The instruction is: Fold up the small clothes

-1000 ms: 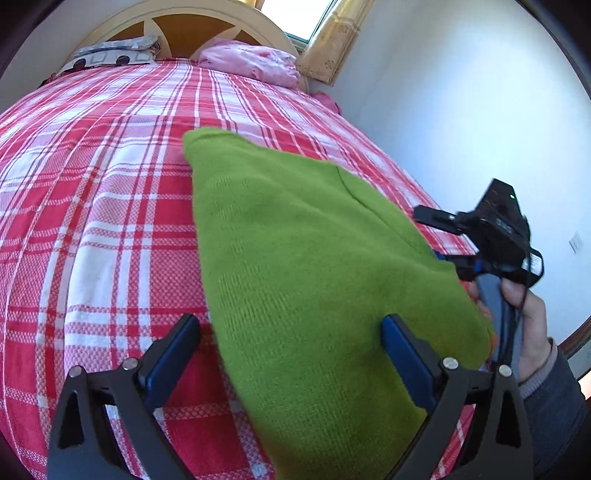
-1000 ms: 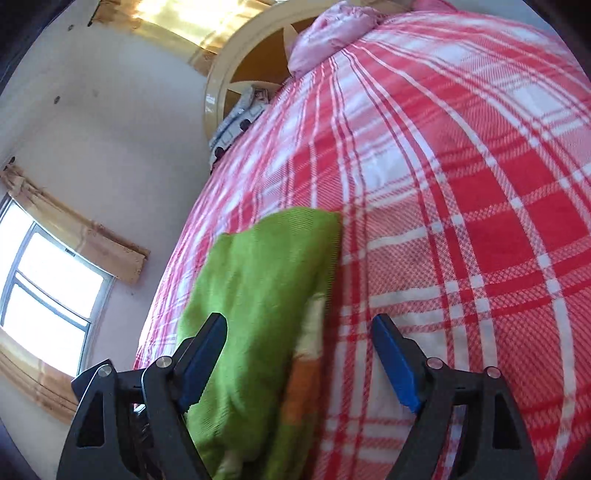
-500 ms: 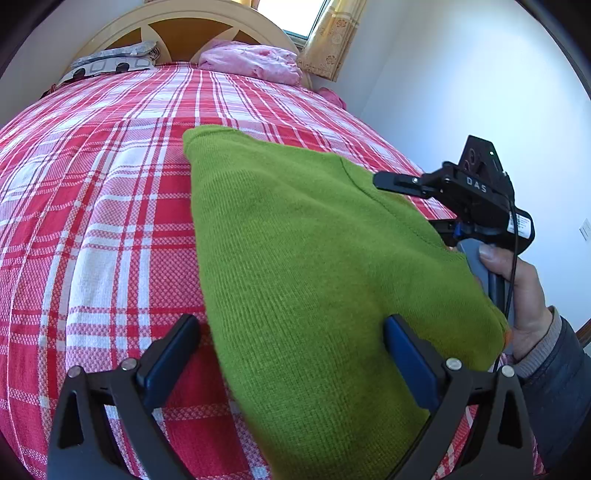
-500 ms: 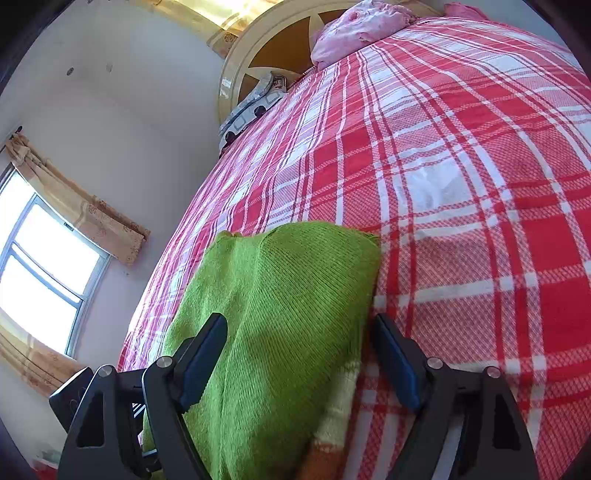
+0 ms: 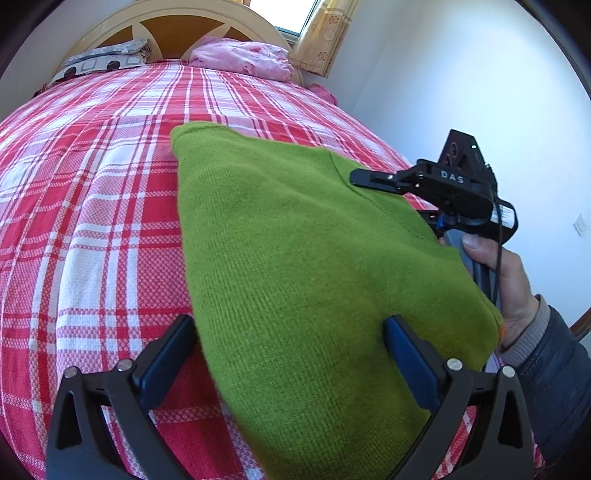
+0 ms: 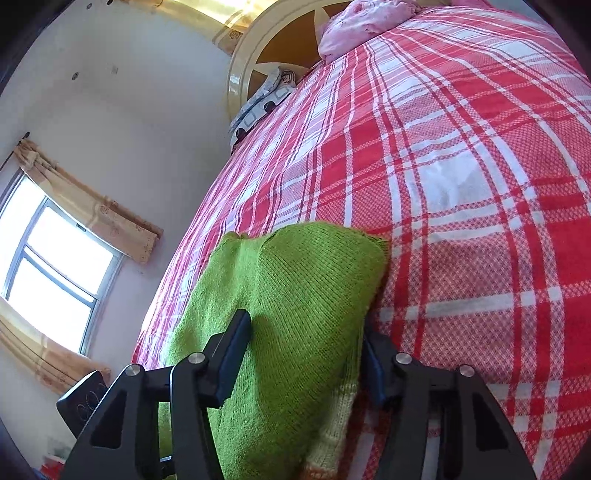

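Observation:
A green knitted sweater [image 5: 295, 258] lies on the red and white plaid bed [image 5: 92, 221]. My left gripper [image 5: 288, 354] is open, and the sweater's near part lies between its fingers. My right gripper [image 6: 306, 354] straddles a raised fold of the sweater [image 6: 295, 295], its jaws partly closed against the knit on both sides. The right gripper [image 5: 436, 184] also shows in the left wrist view at the sweater's right edge. A pale and orange cuff [image 6: 332, 435] hangs by the right finger.
A pink bundle of cloth [image 5: 243, 59] and a patterned pillow [image 5: 103, 62] lie against the wooden headboard [image 5: 177, 22]. A white wall [image 5: 461, 92] runs along the bed's right side. A curtained window [image 6: 55, 266] is on the other wall.
My right gripper has moved forward over the sweater's edge and its jaws have narrowed around a fold. The left gripper has barely moved.

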The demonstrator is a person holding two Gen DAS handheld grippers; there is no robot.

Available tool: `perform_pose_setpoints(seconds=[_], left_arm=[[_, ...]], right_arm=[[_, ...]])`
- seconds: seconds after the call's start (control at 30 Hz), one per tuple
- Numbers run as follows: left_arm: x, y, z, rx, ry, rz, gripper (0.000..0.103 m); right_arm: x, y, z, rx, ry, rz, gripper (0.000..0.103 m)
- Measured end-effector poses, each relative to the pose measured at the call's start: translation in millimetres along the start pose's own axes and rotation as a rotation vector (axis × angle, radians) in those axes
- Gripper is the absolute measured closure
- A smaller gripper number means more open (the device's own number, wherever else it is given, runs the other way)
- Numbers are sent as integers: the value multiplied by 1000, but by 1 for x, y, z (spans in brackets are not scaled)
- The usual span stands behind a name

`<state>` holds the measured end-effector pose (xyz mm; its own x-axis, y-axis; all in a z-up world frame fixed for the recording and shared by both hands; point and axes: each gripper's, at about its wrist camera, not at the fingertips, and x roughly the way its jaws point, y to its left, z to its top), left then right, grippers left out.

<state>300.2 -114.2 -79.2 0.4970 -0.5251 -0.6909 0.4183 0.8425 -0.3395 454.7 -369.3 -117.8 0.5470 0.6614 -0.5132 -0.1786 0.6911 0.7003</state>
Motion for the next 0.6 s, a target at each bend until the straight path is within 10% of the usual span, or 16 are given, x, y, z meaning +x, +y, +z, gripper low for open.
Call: perform_pose_setpoints(seconds=[0.6], left_arm=[[-4, -11, 0, 55, -3, -15, 35]], right_arm=[[8, 6, -7, -57, -6, 7, 64]])
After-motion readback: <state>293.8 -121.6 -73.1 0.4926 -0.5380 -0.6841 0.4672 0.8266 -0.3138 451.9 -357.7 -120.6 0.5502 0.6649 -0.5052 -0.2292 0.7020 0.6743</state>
